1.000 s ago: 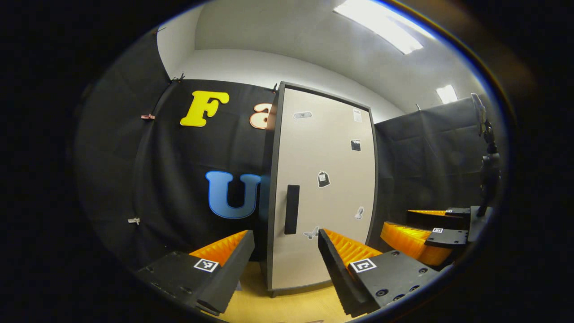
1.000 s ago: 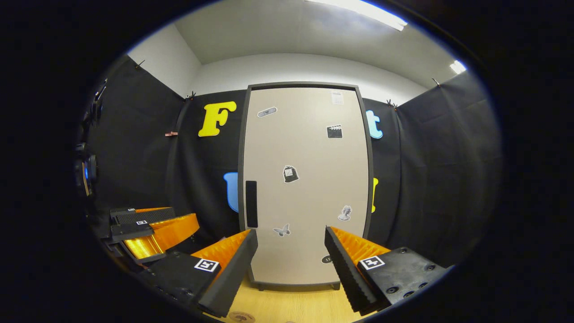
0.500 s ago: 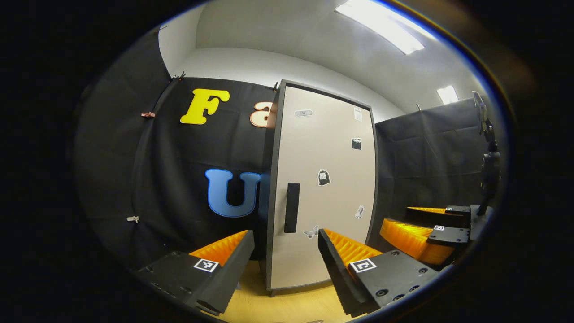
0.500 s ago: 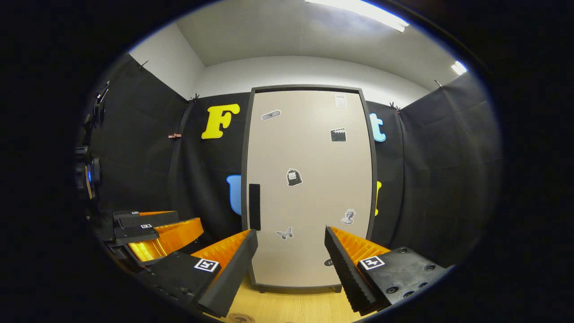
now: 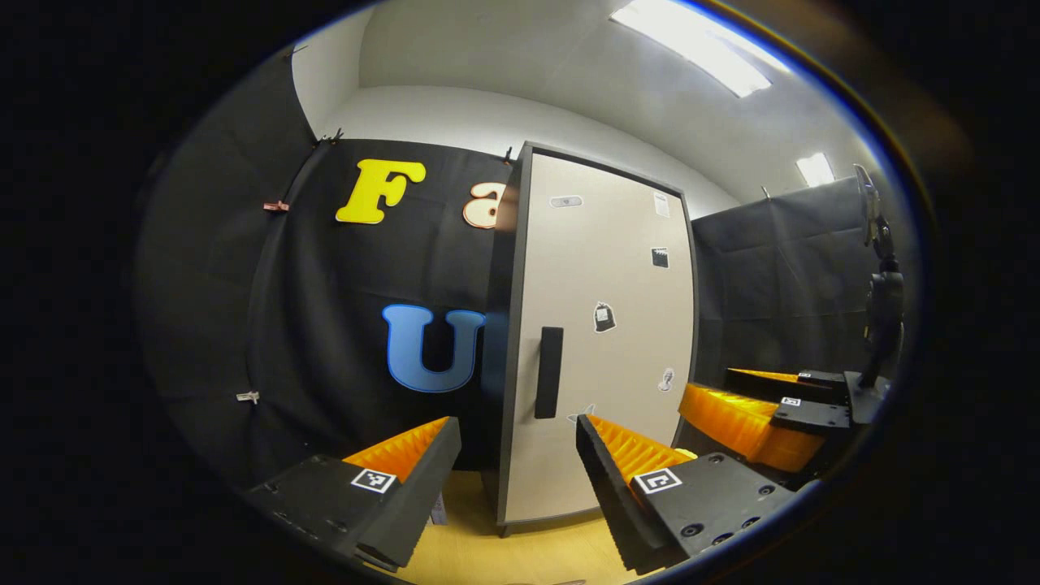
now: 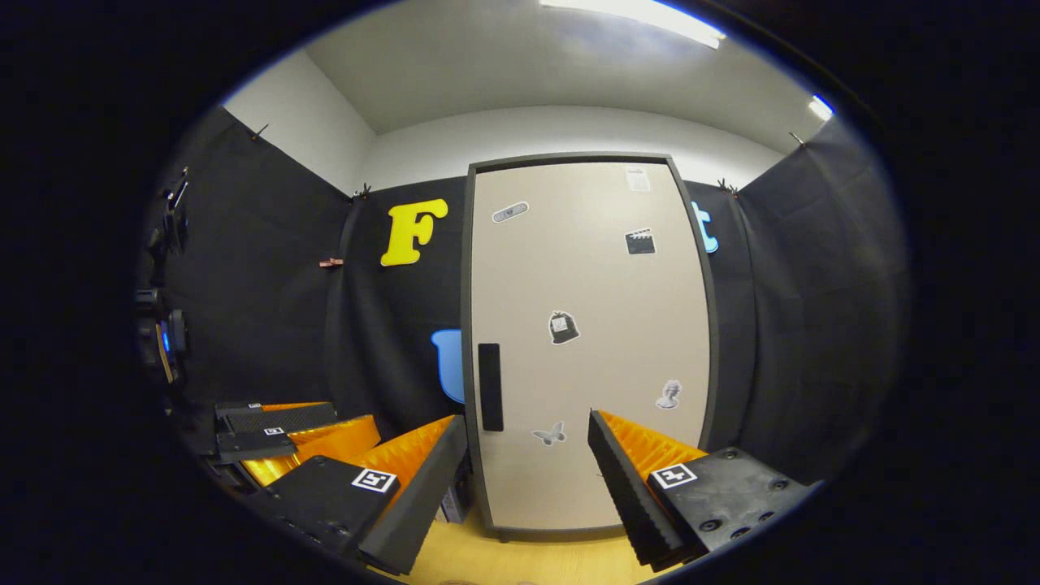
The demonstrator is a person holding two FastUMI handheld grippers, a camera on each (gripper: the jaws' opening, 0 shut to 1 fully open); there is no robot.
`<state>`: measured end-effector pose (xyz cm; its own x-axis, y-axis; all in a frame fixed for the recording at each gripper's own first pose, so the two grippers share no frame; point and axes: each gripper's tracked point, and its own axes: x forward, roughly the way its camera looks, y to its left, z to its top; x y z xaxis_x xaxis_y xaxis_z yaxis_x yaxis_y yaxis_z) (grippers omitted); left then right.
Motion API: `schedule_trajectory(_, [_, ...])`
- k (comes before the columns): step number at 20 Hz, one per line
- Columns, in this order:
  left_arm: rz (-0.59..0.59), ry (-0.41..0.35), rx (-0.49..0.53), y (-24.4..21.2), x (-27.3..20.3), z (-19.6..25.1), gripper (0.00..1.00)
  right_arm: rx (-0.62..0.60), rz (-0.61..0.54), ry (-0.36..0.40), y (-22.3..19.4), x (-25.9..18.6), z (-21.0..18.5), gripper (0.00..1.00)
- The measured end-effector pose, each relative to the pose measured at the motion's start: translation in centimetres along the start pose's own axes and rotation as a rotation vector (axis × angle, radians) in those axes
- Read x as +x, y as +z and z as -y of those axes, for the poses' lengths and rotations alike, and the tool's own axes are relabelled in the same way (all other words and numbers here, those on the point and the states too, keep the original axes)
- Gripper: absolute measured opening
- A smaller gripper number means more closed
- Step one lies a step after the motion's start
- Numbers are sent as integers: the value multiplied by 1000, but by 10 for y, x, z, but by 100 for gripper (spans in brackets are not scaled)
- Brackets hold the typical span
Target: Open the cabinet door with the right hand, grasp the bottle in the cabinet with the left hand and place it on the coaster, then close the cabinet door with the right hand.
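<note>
A tall cabinet stands on the wooden tabletop with its beige door [image 5: 605,341] [image 6: 589,341] shut, so its inside is hidden. A black vertical handle [image 5: 549,372] [image 6: 489,387] sits near the door's left edge. My left gripper [image 5: 516,467] is open and empty, a short way in front of the door's lower left. My right gripper [image 6: 528,471] is also open and empty, facing the lower middle of the door. In the left gripper view the right gripper [image 5: 764,414] appears at the right. The right gripper view shows the left gripper [image 6: 284,435] at the left.
Light wooden tabletop [image 5: 487,561] [image 6: 528,556] runs under the cabinet. A small object [image 6: 455,497] lies by the cabinet's left foot. Black cloth walls close in on both sides. A dark stand with a device [image 5: 881,309] [image 6: 162,333] rises at the side.
The cabinet sits farther right and slightly larger in both views, so both grippers have drifted left and a little nearer. Both stay open and the door stays shut.
</note>
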<state>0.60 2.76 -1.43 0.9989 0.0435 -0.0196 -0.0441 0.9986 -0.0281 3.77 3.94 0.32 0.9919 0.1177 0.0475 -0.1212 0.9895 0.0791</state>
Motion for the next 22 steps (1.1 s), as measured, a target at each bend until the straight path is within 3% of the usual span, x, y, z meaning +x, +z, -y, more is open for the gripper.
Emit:
schedule_trajectory(11, [-27,92,0,-11,-8,-69,91,-59,-9,37,-33,101,-40,98])
schedule_trajectory(22, [-76,146,-14,-34,0,-119,91,-100,-22,-31,-61,174,-44,92])
